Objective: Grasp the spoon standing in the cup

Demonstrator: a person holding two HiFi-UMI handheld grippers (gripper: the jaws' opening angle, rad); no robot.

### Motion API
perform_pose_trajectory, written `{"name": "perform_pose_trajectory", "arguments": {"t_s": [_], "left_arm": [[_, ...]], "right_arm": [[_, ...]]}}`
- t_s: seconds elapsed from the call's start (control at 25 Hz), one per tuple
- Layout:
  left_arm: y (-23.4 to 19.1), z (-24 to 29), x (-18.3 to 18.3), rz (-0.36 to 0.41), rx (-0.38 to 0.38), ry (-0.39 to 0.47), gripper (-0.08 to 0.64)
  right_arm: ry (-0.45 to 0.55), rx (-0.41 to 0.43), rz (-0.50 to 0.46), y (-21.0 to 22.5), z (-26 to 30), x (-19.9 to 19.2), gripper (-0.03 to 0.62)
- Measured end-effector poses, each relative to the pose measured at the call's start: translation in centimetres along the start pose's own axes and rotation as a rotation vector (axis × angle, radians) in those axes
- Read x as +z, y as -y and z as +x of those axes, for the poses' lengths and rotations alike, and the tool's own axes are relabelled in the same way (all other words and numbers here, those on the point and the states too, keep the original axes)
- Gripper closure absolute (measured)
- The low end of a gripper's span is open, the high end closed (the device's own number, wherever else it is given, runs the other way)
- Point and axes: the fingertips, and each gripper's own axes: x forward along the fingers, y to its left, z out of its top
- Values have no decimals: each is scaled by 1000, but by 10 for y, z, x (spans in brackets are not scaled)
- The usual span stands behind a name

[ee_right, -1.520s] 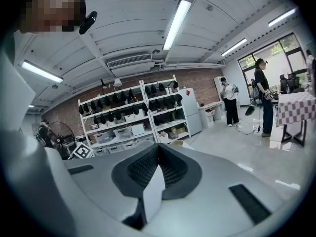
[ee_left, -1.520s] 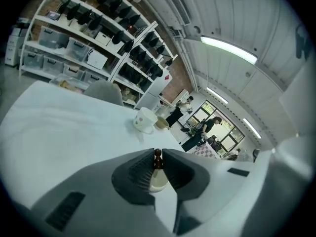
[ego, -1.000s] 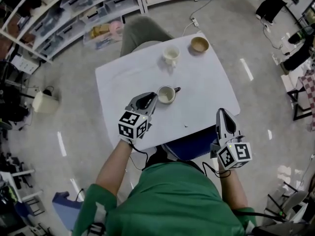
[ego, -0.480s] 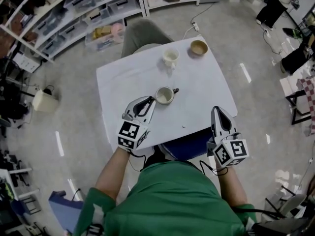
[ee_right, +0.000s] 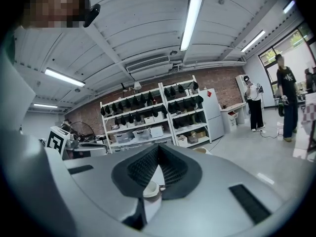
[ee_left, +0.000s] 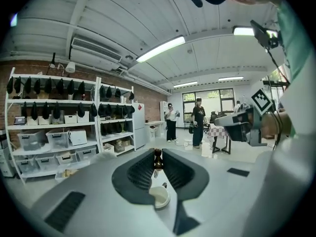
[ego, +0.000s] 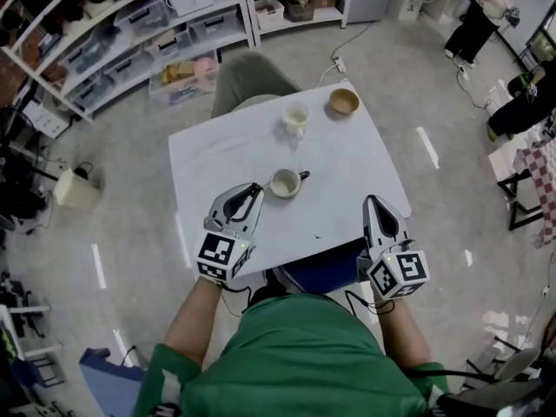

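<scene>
The spoon [ee_left: 158,158] looks to be pinched by its dark end at the very tips of the left gripper [ego: 258,188], whose jaws are nearly together on it. The cup [ego: 284,183] stands just ahead of and below those tips. The right gripper [ego: 372,201] hangs well to the side, jaws closed on nothing. The shallow tip hold is the risk: a roll or jolt could make the spoon pivot, slip out, or strike the cup.
</scene>
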Motion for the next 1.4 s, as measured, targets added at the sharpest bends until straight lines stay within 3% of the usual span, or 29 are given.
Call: {"name": "perform_pose_trajectory", "arguments": {"t_s": [0.52, 1.4], "left_arm": [[-2, -24, 31, -51, 5, 99, 499], [0, -18, 43, -78, -5, 127, 499]], "right_arm": [[28, 32, -36, -14, 0, 9, 571], [25, 24, -41, -1, 6, 13, 571]]}}
